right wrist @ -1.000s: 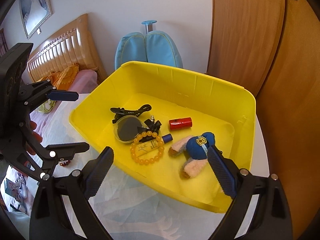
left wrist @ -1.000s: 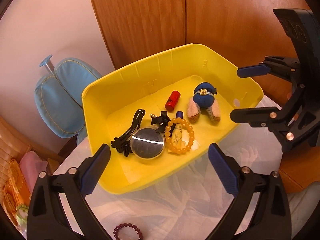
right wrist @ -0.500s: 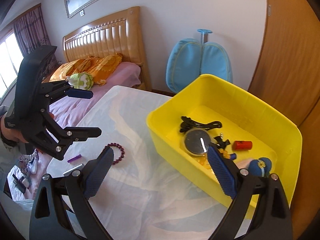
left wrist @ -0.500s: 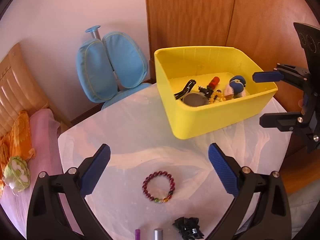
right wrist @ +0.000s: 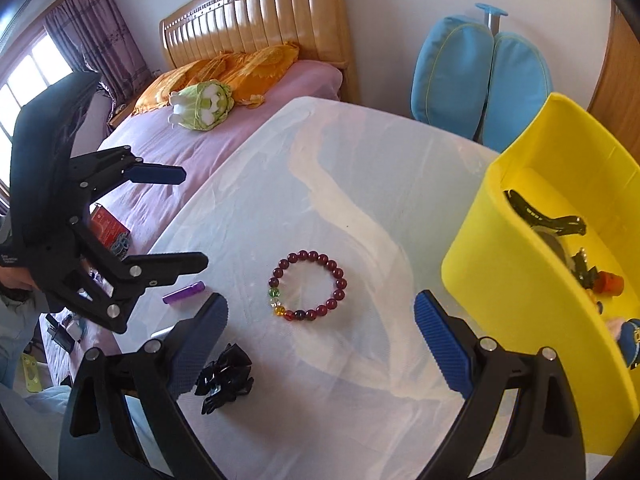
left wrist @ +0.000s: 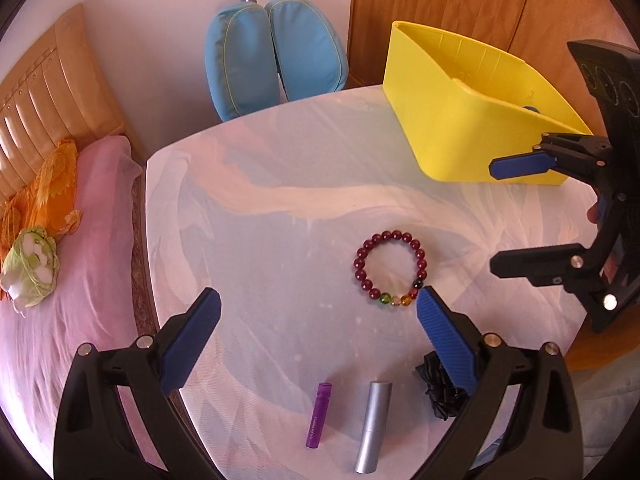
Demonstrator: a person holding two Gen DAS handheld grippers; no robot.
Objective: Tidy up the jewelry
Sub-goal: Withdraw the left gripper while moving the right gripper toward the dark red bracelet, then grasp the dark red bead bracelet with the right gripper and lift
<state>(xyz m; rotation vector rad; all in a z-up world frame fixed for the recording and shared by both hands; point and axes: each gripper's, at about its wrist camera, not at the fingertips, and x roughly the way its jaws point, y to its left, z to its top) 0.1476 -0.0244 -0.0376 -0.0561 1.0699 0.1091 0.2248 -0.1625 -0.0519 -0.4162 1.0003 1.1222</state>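
Left wrist view: the left gripper hangs wide open and empty above the tabletop, a purple tube and a silver tube lying side by side just below its span. A black bow sits partly hidden behind its right finger. The bracelet, dark red beads with a few coloured ones, lies flat just beyond that same fingertip, nearer the right finger than the left. To the right, the right gripper is also spread wide, holding nothing, with the bracelet to its left and clear of it. Farther back stands the yellow bin near the tabletop's far right edge.

Right wrist view: the bracelet rests between the right gripper's open fingers and a little ahead of them, the bow beside its left finger. The bin at right holds a black hair clip and other small items. A bed and a blue chair lie beyond.
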